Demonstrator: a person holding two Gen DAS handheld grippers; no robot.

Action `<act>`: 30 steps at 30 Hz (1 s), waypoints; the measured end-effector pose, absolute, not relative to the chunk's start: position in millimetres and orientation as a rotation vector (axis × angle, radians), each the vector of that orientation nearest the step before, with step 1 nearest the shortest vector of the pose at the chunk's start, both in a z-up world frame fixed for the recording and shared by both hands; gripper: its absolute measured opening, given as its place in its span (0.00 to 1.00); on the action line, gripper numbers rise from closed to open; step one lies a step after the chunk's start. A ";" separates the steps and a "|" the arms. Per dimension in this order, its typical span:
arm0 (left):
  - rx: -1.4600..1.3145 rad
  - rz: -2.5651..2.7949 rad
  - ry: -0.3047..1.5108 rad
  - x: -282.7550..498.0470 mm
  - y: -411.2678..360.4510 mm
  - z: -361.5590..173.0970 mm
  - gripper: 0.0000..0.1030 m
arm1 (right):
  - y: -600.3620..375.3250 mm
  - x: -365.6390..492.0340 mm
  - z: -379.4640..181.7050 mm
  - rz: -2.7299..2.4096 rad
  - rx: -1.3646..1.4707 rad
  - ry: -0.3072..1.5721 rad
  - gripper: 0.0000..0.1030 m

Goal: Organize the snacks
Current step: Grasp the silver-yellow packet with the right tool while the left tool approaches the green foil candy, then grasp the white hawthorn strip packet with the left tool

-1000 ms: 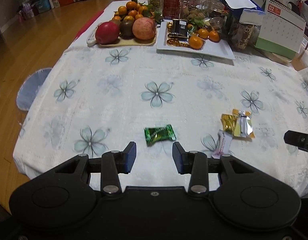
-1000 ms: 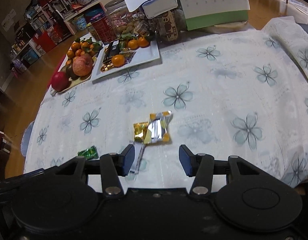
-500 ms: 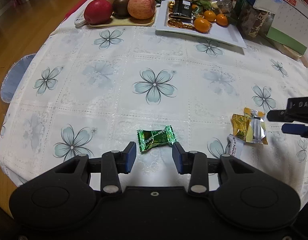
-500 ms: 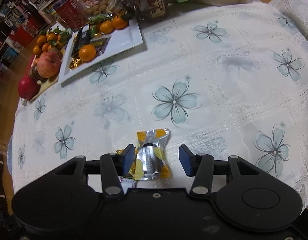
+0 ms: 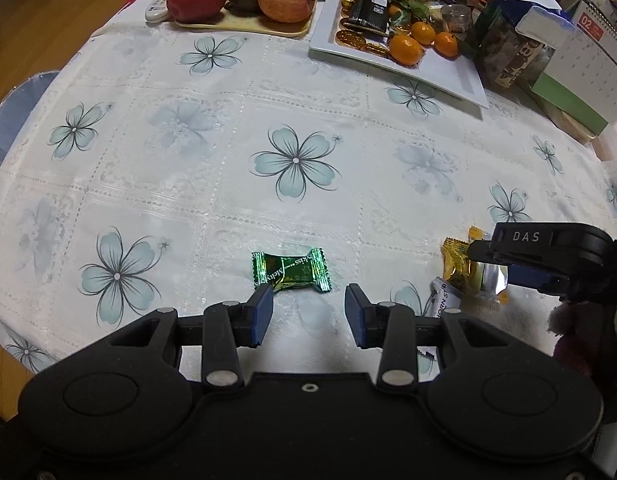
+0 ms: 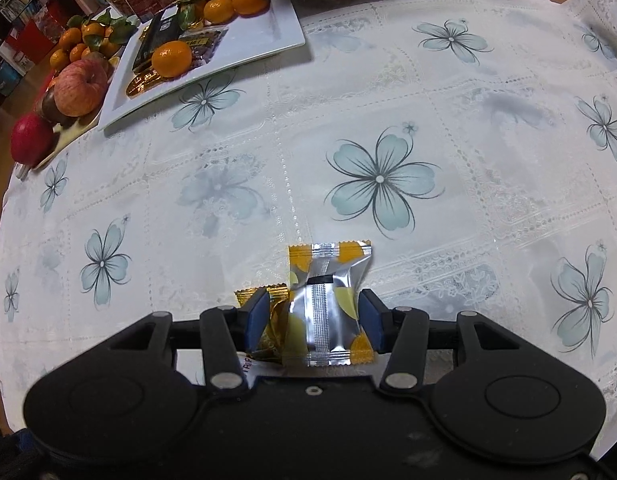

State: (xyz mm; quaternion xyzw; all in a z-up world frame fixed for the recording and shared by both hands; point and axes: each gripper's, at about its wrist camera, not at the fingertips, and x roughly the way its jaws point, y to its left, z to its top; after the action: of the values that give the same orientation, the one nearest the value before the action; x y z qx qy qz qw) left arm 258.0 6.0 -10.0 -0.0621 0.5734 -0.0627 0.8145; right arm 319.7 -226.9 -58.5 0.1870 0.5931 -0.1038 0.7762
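Left gripper [image 5: 309, 312]: has dropped toward the table [image 5: 228, 184] over the last second. The green candy [image 5: 291, 270], which lay clear ahead of it a second ago, now sits just off the tips, with the left pad overlapping the wrapper's near corner. Jaws apart, nothing between them yet.

Right gripper [image 6: 313, 320]: came down faster and farther. A second ago the silver-and-yellow packet [image 6: 328, 304] lay well ahead; now it sits between the pads. Jaws apart, about packet-wide; right pad looks very near the wrapper edge, but no squeeze shows in the foil. Read as straddling, not clamped.

Gold wrapper [image 6: 274, 320]: tucked against the packet's left side, partly under the left pad. A closing grip may catch both.

White stick packet [image 5: 444, 304]: lies just beside that pair, half hidden.

White plate [image 6: 264, 32]: far side of the table, carrying tangerines, gold coins and a dark packet. Well apart from the loose snacks; likely the drop-off, judging from what already lies on it.

Meaning for task: both hands are lined up on a pick. Nothing lifted yet; all loose snacks rest on the cloth.

Next, as judged: close the right jaws first, and bring the left a little farther forward to centre the candy.
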 end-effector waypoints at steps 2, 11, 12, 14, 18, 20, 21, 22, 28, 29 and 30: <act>-0.145 -0.135 1.228 260.0 7.2 -10.3 0.47 | -225.6 321.2 -60.1 -0.232 0.396 1.284 0.50; -0.089 -0.151 1.231 258.7 -6.2 -14.7 0.47 | -223.7 322.0 -63.8 -0.247 0.371 1.292 0.50; -0.079 -0.150 1.230 258.4 -8.2 -15.5 0.47 | -223.7 321.6 -63.5 -0.246 0.367 1.292 0.49; -0.065 -0.150 1.231 258.4 -11.8 -17.7 0.47 | -223.6 320.6 -62.0 -0.240 0.349 1.290 0.43; -0.070 -0.164 1.255 260.1 -20.3 -23.3 0.47 | -225.2 316.5 -57.0 -0.249 0.290 1.278 0.36; -0.074 -0.172 1.266 261.0 -25.6 -25.9 0.47 | -230.6 313.1 -56.3 -0.260 0.286 1.281 0.36; -0.072 -0.178 1.269 260.8 -29.7 -27.0 0.47 | -233.9 311.3 -56.2 -0.264 0.287 1.285 0.36; -0.067 -0.183 1.269 260.4 -33.4 -27.7 0.46 | -237.4 309.2 -56.1 -0.270 0.289 1.287 0.36; -0.033 -0.261 1.253 256.8 -60.8 -28.1 0.47 | -259.1 296.8 -53.1 -0.311 0.320 1.299 0.36; -0.026 -0.276 1.251 256.3 -66.1 -28.4 0.47 | -261.7 295.2 -52.6 -0.315 0.329 1.301 0.36; -0.017 -0.288 1.251 255.5 -71.2 -29.0 0.47 | -264.2 294.0 -52.3 -0.317 0.338 1.305 0.36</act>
State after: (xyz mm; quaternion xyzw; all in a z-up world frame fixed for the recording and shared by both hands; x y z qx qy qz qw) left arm 255.5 -71.2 -29.0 -0.0081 0.5833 -0.1344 0.8010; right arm 294.0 -264.2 -52.3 0.1556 0.6015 -0.1462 0.7698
